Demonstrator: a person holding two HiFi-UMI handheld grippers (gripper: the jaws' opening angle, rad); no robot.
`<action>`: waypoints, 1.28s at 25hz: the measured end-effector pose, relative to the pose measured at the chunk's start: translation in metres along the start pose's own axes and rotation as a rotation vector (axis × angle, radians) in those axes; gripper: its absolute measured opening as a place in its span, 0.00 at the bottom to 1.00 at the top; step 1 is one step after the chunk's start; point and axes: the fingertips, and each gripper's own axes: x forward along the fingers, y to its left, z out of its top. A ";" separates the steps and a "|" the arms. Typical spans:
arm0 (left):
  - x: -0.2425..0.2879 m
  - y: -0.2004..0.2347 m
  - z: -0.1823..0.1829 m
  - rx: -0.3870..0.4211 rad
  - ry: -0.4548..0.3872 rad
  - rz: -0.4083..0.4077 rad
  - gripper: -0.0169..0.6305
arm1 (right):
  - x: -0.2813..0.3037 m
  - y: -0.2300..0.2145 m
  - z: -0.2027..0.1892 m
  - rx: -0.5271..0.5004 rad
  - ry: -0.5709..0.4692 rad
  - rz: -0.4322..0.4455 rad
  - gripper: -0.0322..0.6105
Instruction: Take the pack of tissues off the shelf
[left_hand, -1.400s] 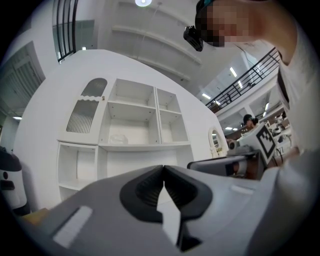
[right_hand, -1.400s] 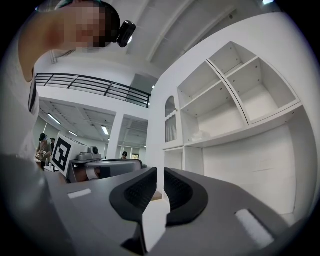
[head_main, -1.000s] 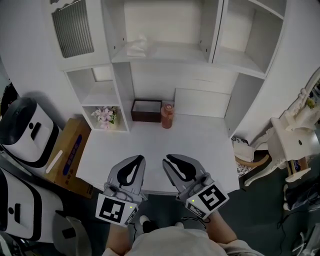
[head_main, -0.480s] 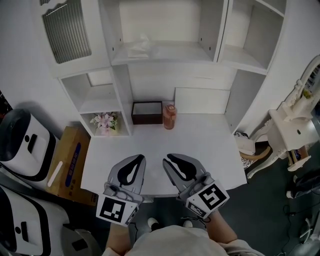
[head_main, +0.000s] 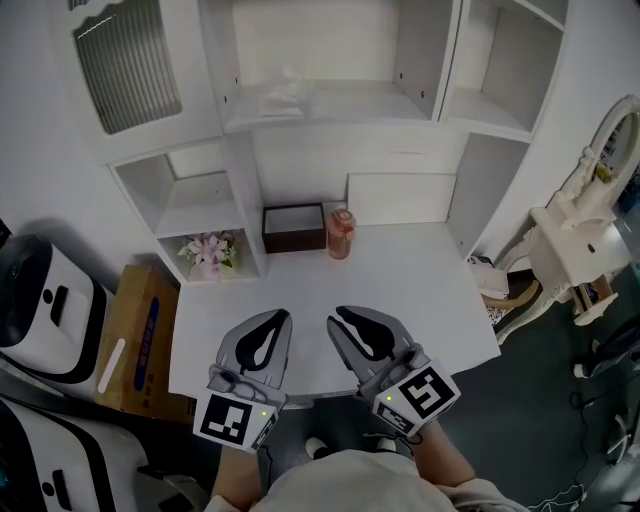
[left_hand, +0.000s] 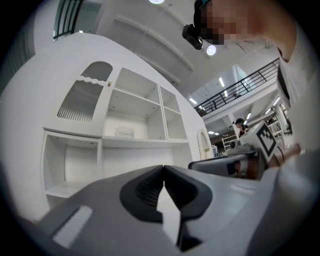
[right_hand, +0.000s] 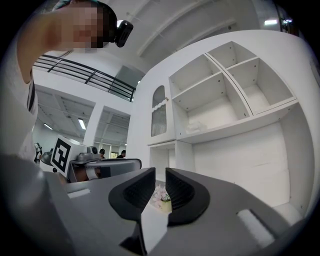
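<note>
The pack of tissues (head_main: 283, 95) is a pale, crinkled bundle lying on the upper shelf (head_main: 340, 108) of the white unit, left of middle. It also shows small in the left gripper view (left_hand: 124, 132) and the right gripper view (right_hand: 196, 128). Both grippers hang side by side over the desk's near edge, far below the pack. My left gripper (head_main: 272, 320) (left_hand: 163, 167) has its tips touching, with nothing in it. My right gripper (head_main: 345, 320) (right_hand: 160, 172) has a narrow gap between its jaws, which are opening with nothing between them.
On the white desk (head_main: 410, 300) a dark brown open box (head_main: 294, 226) and a pinkish jar (head_main: 341, 233) stand at the back. A pot of flowers (head_main: 208, 252) sits in the low left cubby. A cardboard box (head_main: 135, 335) and white machines (head_main: 45, 290) are left, white furniture (head_main: 575, 250) right.
The head view has drifted, so the desk and shelf unit sit a little further right and show more floor. Both grippers keep their place at the desk's near edge.
</note>
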 end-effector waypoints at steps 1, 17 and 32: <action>-0.001 0.002 -0.001 -0.003 0.001 -0.005 0.03 | 0.002 0.001 -0.001 -0.001 0.002 -0.007 0.13; 0.003 0.022 -0.010 -0.033 -0.013 -0.064 0.03 | 0.013 -0.005 0.000 -0.018 0.009 -0.114 0.07; 0.039 0.051 -0.009 -0.003 -0.011 -0.003 0.03 | 0.052 -0.041 0.010 -0.027 -0.014 -0.054 0.05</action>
